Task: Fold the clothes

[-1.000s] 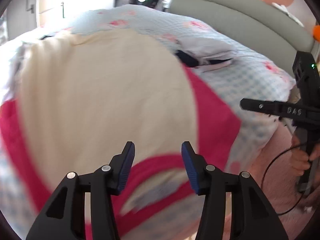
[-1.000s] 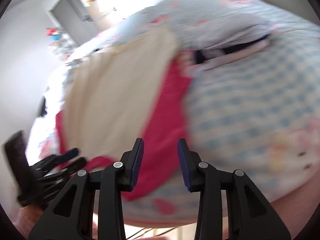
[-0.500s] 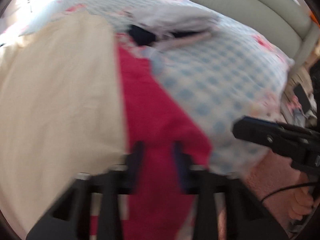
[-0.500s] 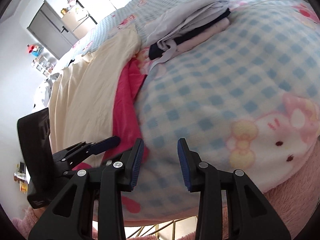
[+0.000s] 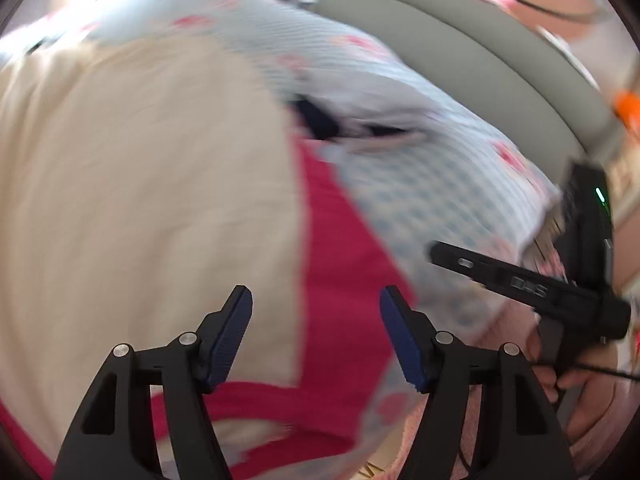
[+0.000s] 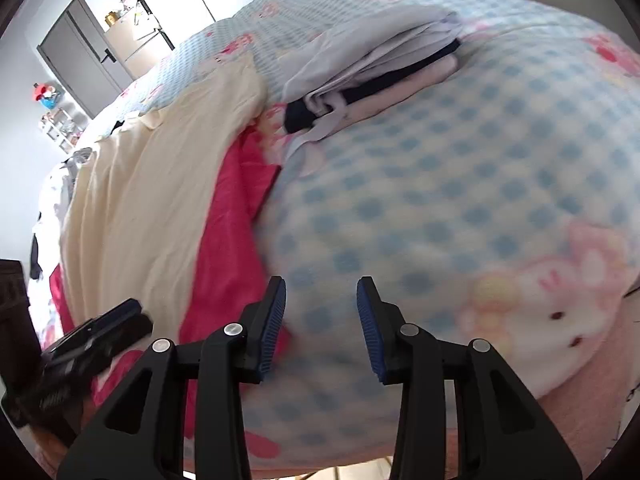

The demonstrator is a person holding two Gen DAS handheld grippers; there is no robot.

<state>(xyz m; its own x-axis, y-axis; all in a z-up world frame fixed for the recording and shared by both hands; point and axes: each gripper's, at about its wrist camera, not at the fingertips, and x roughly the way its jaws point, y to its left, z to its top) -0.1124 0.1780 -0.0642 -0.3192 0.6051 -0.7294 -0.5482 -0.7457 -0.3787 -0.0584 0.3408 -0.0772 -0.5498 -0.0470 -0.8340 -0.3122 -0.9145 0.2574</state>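
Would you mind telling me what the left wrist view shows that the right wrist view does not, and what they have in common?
Only the left wrist view shows the grey padded headboard and the right gripper from the side, held in a hand. Only the right wrist view shows the grey door, the cartoon print and the left gripper. Both show the cream garment over the pink garment, the folded stack and the checked blanket.

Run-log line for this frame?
phase: pre-grasp | left gripper: open, empty, over cream garment and pink garment | right gripper: open, empty, over checked blanket | folded pile: untouched
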